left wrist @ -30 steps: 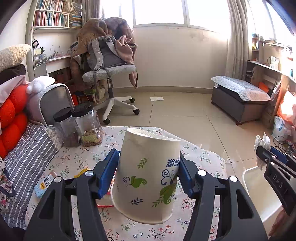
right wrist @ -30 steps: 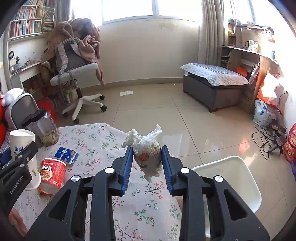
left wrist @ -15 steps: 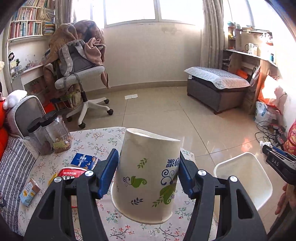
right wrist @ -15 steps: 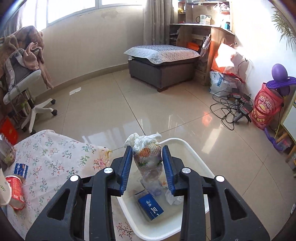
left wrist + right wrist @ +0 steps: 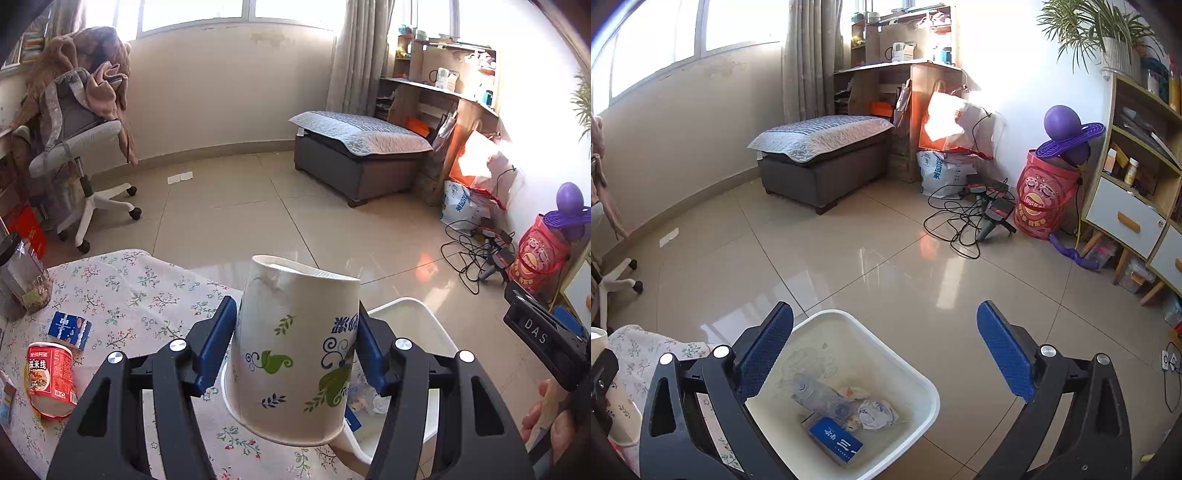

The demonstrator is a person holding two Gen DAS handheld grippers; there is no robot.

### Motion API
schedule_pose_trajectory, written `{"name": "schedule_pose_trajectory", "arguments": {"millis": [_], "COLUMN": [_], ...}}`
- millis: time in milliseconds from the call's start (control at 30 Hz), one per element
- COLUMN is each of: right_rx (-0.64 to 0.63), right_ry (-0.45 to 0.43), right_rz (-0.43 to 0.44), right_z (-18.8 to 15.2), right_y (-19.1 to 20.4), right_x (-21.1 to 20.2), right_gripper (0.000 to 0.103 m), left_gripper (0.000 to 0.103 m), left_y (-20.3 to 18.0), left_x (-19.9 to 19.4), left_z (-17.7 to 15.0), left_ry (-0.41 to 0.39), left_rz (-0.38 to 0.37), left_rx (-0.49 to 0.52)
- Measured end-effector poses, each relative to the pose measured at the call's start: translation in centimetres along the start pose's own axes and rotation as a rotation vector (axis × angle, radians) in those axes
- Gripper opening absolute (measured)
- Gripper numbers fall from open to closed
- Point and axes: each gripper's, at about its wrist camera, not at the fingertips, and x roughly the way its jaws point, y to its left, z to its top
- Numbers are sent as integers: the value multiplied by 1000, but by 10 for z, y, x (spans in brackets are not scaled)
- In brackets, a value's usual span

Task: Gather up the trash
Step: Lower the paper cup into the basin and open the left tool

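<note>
Left claw [image 5: 295, 347]: blue pads pinch a paper cup [image 5: 295, 350] on both sides. The cup is tilted, white with green leaf print and blue text, and its far end points away from the claw. It hangs over the desk [image 5: 147, 288] edge, with the white bin [image 5: 436, 332] just behind and right of it, lower down. On the floral cloth left of the claw: a red noodle cup [image 5: 50, 382] on its side, a small blue packet [image 5: 69, 329] just beyond it, and a jar [image 5: 22, 273] with a dark lid further off at the far-left edge. The other claw's black body and part of a hand [image 5: 546, 410] show at the right edge.

Right claw [image 5: 884, 350]: jaws opening, now spread wide, nothing between the pads. It sits above the bin [image 5: 923, 376], which stands on the floor just beside the desk corner [image 5: 639, 350]. In the bin below the claw: a crushed clear bottle [image 5: 816, 397], a crumpled wad [image 5: 877, 413] just right of the bottle, a blue carton [image 5: 836, 439] nearest the claw, and some scraps too small to tell. The wad lies on the bin floor, clear of the pads. Beyond the bin: bare tile floor, then a grey ottoman [image 5: 823, 162] by the wall, and cables [image 5: 960, 218] well off to the right.
</note>
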Motion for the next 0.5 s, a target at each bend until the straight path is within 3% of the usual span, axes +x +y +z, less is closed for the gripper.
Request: {"name": "schedule_pose_trajectory", "arguments": {"millis": [500], "right_rx": [185], "right_ry": [-71], "right_rz": [-134], "right_z": [14], "right_y": [-56], "right_x": [-1], "right_gripper": [96], "left_gripper": [63], "left_y": [-69], "left_x": [56], "left_z": [12], "left_ry": [185], "left_rz": [-237], "left_rx": [-50]}}
